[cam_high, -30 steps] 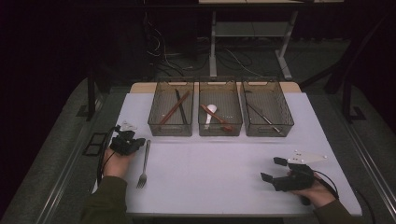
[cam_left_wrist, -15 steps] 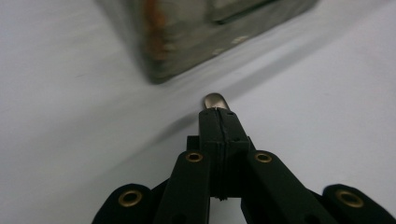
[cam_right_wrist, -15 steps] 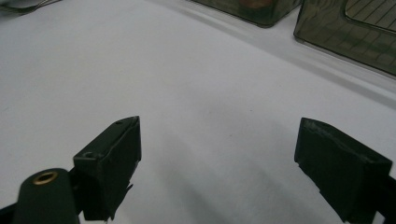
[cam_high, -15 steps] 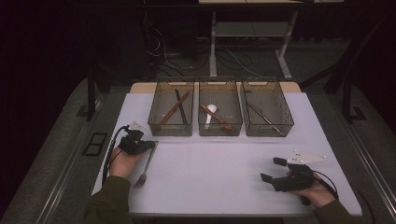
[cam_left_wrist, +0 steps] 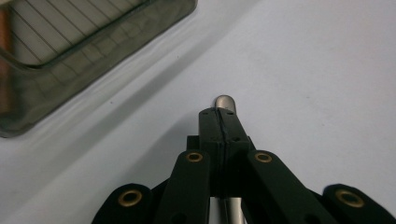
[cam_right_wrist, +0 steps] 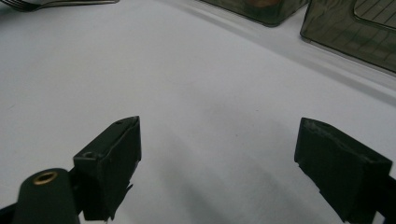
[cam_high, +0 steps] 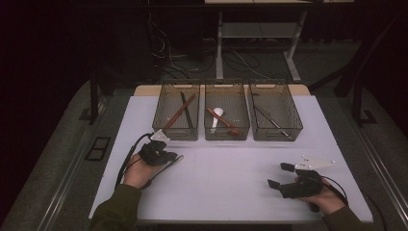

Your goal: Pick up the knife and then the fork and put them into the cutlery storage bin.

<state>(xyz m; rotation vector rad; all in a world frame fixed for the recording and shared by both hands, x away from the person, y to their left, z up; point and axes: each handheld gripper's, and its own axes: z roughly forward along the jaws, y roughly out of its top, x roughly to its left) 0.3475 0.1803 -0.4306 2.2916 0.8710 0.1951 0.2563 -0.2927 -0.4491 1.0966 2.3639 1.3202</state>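
White table (cam_high: 231, 168); three smoky mesh bins (cam_high: 227, 113) along the far edge. Right gripper (cam_high: 281, 175) near the front right corner, jaws spread, nothing between. Left gripper (cam_high: 166, 156) just in front of left bin, jaws pressed onto metal fork (cam_left_wrist: 225, 103) handle.

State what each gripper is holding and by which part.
The left gripper is shut on the fork's metal handle, near its rounded end. The right gripper stands open above the white table, holding nothing.
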